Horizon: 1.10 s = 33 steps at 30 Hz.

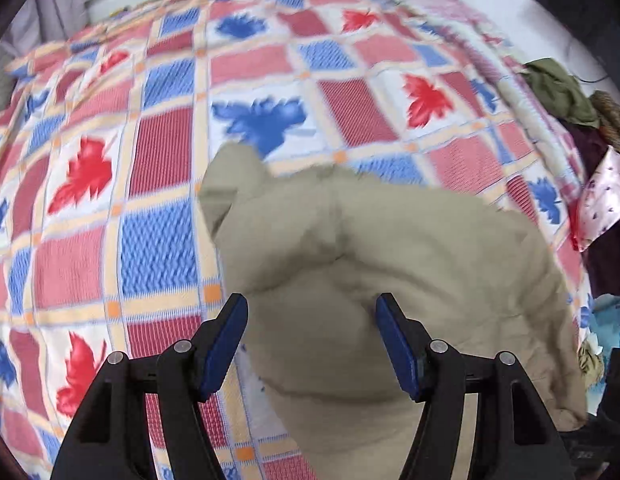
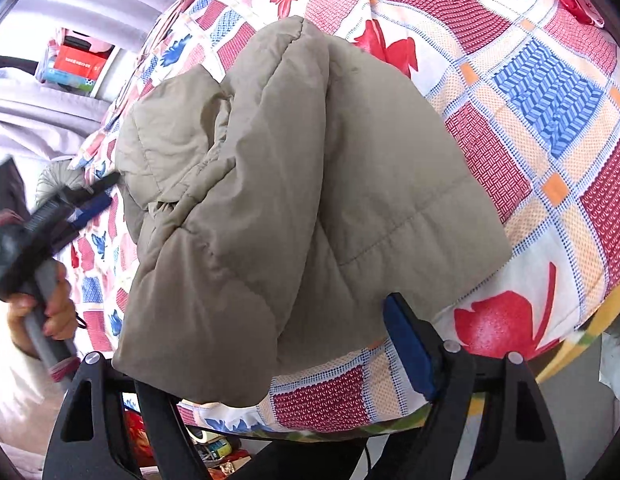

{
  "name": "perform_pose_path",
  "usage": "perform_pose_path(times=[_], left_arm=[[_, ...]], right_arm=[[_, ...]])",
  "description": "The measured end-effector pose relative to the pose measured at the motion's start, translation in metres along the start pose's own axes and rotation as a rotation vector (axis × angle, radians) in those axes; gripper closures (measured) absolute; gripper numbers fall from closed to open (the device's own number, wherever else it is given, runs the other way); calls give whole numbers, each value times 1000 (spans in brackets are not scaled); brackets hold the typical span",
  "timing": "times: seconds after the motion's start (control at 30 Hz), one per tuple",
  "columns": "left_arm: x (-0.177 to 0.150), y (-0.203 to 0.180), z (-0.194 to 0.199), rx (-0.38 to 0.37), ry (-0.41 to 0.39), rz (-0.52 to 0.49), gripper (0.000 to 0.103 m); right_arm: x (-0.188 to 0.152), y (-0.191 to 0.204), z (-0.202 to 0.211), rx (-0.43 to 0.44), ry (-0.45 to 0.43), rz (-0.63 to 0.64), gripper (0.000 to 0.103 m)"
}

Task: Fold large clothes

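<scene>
On bed (image 1: 157, 184), puffy jacket (image 2: 310, 184) looks soft, light; left gripper (image 1: 312, 344) and right gripper (image 2: 269, 360) jaws spread; grasp quilted hem.

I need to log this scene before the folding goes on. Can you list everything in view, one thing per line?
padded jacket: one, khaki, folded in a bundle on the bedspread, near the bed's edge
bedspread: one, checked red, blue and cream with red and blue leaf prints, covering the bed
heap of clothes: several pieces, olive, dark purple and a pale printed satin one, at the far right edge of the bed in the left wrist view
shelf with boxes: red and other colours, in the background, too blurred to count
left gripper: black with blue pads, open above the jacket, nothing pinched
right gripper: black with blue pads, open at the jacket's near edge, its left pad hidden by the cloth
hand: one, holding the left gripper's handle
</scene>
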<state>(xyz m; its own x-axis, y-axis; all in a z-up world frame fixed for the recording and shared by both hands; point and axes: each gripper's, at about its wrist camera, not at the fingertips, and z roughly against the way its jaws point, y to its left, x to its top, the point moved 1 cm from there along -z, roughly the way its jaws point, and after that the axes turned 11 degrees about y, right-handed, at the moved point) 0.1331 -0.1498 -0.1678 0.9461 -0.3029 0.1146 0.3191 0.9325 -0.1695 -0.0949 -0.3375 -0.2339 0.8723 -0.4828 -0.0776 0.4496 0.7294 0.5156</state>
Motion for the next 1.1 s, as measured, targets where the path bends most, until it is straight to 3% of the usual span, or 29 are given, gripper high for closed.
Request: perform_pose_path(times=[0.17, 0.33, 0.43, 0.57, 0.7, 0.83, 0.93, 0.97, 1.0, 1.1], left_arm=[[-6, -15, -19, 59, 8, -58, 36], [-4, -16, -24, 32, 24, -34, 36], [-5, -15, -24, 25, 23, -29, 36], [-6, -14, -24, 20, 21, -24, 36], [-6, -13, -25, 24, 22, -28, 36], [-5, -14, -25, 31, 24, -32, 36], [-4, -19, -22, 25, 21, -39, 36], [-3, -24, -20, 22, 16, -46, 36], [-2, -30, -19, 19, 11, -59, 36], [2, -51, -19, 26, 0, -112, 36]], right_arm=[[4, 9, 38, -31, -11, 17, 19], [4, 22, 91, -123, -120, 54, 19], [12, 42, 118, -127, -183, 118, 19], [33, 82, 107, -140, -117, 261, 19], [42, 116, 64, -280, 3, 427, 20], [43, 113, 25, -441, 101, 494, 21], [42, 96, 15, -467, 179, 493, 59], [40, 90, 15, -454, 194, 493, 83], [38, 84, 16, -444, 209, 489, 91], [29, 70, 20, -499, 216, 501, 94]])
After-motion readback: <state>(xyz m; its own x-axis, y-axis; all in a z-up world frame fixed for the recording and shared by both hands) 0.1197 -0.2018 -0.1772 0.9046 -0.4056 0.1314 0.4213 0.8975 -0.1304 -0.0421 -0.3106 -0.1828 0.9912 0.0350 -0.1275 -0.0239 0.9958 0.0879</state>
